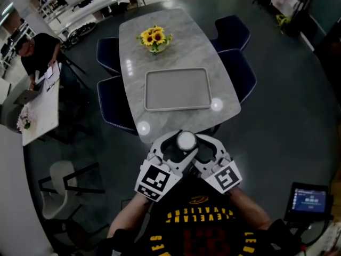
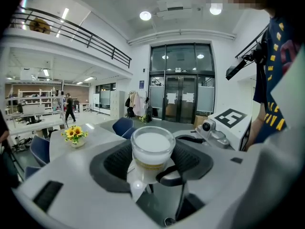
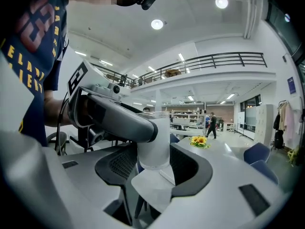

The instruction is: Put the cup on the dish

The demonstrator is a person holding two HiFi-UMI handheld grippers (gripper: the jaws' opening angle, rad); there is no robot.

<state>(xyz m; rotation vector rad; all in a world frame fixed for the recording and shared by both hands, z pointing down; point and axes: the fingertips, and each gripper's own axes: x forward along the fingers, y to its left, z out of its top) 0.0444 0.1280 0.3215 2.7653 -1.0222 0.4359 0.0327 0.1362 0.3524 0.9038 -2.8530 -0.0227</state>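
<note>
A small clear cup (image 1: 186,140) with a white top is held in the air in front of the person's chest, short of the table's near edge. My left gripper (image 1: 178,147) and right gripper (image 1: 196,146) meet around it from either side. In the left gripper view the cup (image 2: 152,147) sits between that gripper's (image 2: 152,170) dark pads. In the right gripper view the cup (image 3: 159,147) stands between the right gripper's (image 3: 153,165) pads, with a left finger across its side. The flat grey tray-like dish (image 1: 177,89) lies empty on the marble table (image 1: 176,41).
A pot of sunflowers (image 1: 155,38) stands on the table beyond the dish. Dark blue chairs (image 1: 113,103) flank both long sides. At the left, a person sits at a white desk (image 1: 42,108). A white chair (image 1: 58,188) and a small screen (image 1: 309,200) stand near me.
</note>
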